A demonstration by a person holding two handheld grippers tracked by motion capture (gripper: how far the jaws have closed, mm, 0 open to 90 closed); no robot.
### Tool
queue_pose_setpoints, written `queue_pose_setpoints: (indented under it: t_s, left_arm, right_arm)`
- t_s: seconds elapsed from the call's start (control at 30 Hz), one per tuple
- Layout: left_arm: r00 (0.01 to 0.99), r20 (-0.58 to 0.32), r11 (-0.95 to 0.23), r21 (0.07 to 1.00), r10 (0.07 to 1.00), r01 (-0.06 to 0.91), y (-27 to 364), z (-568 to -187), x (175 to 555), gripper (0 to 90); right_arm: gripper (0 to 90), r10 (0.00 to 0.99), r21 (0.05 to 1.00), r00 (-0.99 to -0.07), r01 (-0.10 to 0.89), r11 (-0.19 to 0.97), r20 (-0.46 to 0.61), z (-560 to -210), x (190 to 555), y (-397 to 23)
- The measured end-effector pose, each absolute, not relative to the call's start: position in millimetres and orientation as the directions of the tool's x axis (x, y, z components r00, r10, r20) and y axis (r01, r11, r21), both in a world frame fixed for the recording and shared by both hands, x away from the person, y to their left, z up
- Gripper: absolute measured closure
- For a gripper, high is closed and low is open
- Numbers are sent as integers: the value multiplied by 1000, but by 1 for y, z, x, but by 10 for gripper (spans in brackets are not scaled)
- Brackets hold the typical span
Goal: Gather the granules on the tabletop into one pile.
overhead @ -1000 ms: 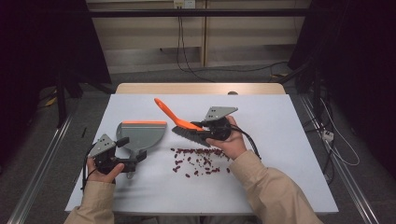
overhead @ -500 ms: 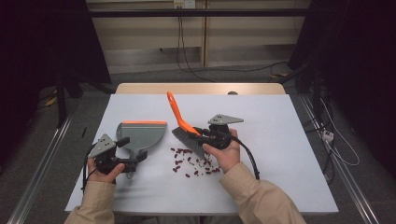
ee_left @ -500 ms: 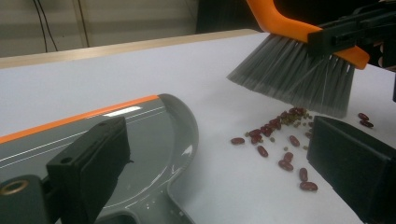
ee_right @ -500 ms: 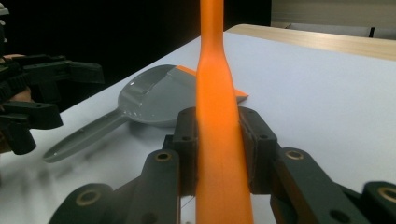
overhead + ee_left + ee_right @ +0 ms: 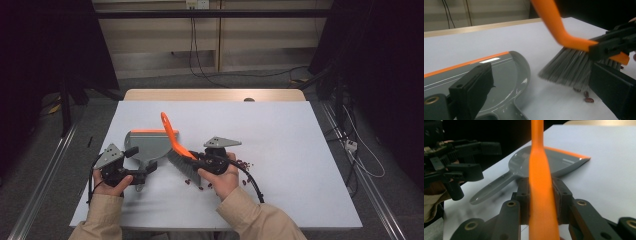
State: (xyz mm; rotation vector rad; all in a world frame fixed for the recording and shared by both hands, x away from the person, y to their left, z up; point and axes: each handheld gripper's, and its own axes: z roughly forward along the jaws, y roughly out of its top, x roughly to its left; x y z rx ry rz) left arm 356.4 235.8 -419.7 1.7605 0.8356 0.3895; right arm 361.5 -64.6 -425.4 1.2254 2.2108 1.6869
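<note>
The right hand-held gripper (image 5: 196,162) clamps the orange brush (image 5: 175,139) over the beans (image 5: 244,164) near the counter's (image 5: 300,150) front edge; the left hand-held gripper (image 5: 145,172) grips the grey dustpan's (image 5: 145,145) handle.

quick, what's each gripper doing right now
Left gripper: its jaws sit either side of the dustpan handle; whether they press on it cannot be told.
Right gripper: closed on the brush handle.
</note>
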Motion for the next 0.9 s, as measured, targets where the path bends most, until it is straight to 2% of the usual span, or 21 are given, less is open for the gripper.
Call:
queue_pose_setpoints:
  t_s: [0.1,0.23,0.53,0.9]
  left_arm:
    - [698,-139,-157,926,703,343,236,-420,356,57]
    - [698,-139,-158,926,703,343,236,-420,357,57]
    - [700,-133,-167,924,701,343,235,-420,357,57]
    - [702,-129,-173,924,700,342,234,-420,357,57]
  right_arm:
    - [714,641,828,-654,558,50,402,-434,361,-58]
    - [714,690,818,-619,571,68,374,-441,364,-58]
    - [710,747,798,-549,601,42,374,-444,367,-87]
    - [710,784,792,-507,609,32,358,-441,366,-116]
